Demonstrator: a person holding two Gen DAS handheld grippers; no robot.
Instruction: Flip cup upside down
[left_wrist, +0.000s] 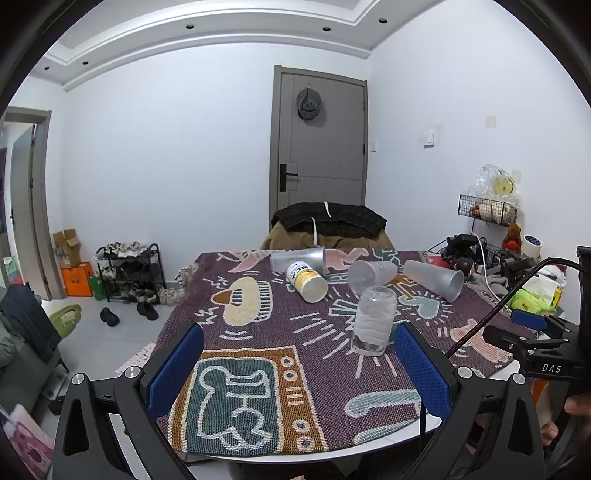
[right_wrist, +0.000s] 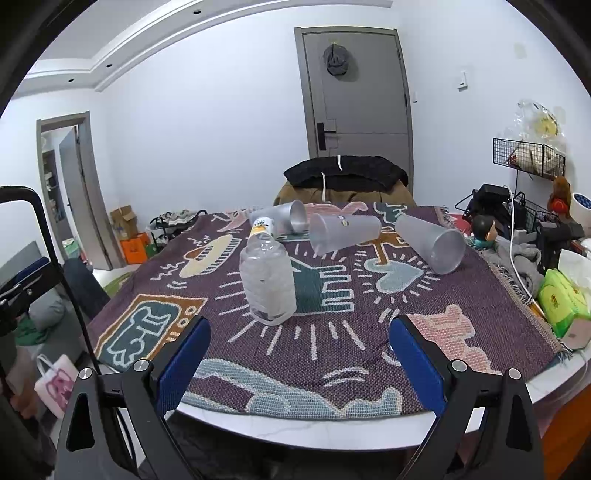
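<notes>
A clear ribbed cup (left_wrist: 373, 320) is standing upside down on the patterned cloth (left_wrist: 258, 332), its mouth sitting flat against the weave and its closed base pointing up; through its see-through wall the cloth pattern is showing faintly. Taking this cup as the landmark, three frosted tumblers are lying on their sides beyond it: one (left_wrist: 371, 275) just behind it, one (left_wrist: 436, 280) behind and to its right with its open mouth facing the camera, and a greyer one (left_wrist: 297, 259) farther back to the left. A yellow-labelled white cup (left_wrist: 307, 282) is lying on its side behind and left of the landmark, leaning against the grey tumbler. The left gripper (left_wrist: 299, 369) is hanging in front of the cup with its blue pads spread wide and gripping nothing. The right gripper (right_wrist: 299, 362) is likewise hovering in front of the same cup (right_wrist: 267, 282), jaws spread apart and empty.
</notes>
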